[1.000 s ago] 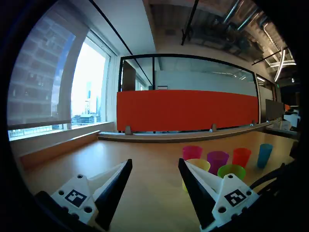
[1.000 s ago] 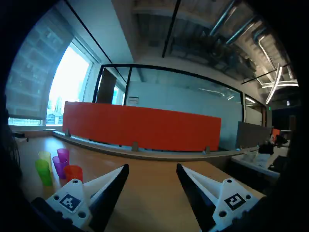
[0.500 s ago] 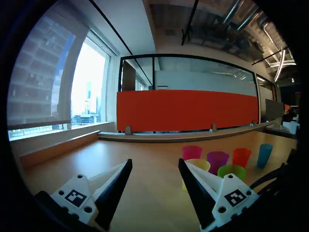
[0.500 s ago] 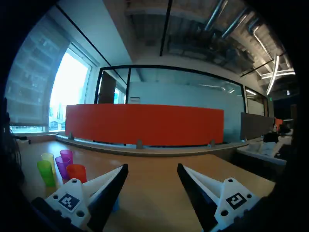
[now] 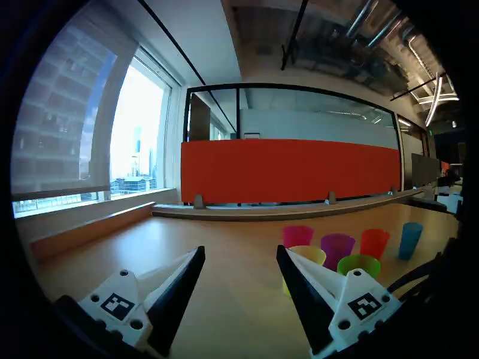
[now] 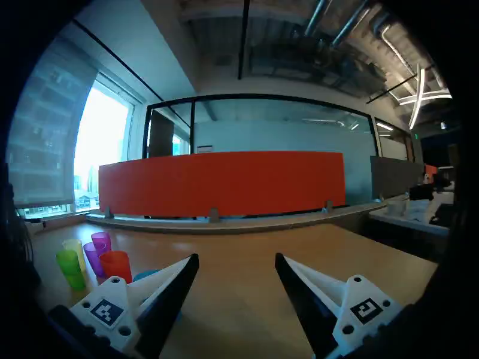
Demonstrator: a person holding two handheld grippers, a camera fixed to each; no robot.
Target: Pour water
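standing apart and empty, the fingers of the left gripper [image 5: 239, 248] frame a wooden table [image 5: 238, 314]; right gripper [image 6: 236, 257] likewise spread, empty; six coloured plastic cups [image 5: 336, 246] cluster upright nearby

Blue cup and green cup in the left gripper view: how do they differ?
The blue cup stands apart; the green cup sits beside the purple cup. The green cup is nearer and partly hidden by a finger of the left gripper; the blue cup shows whole. Both stand upright on the table.
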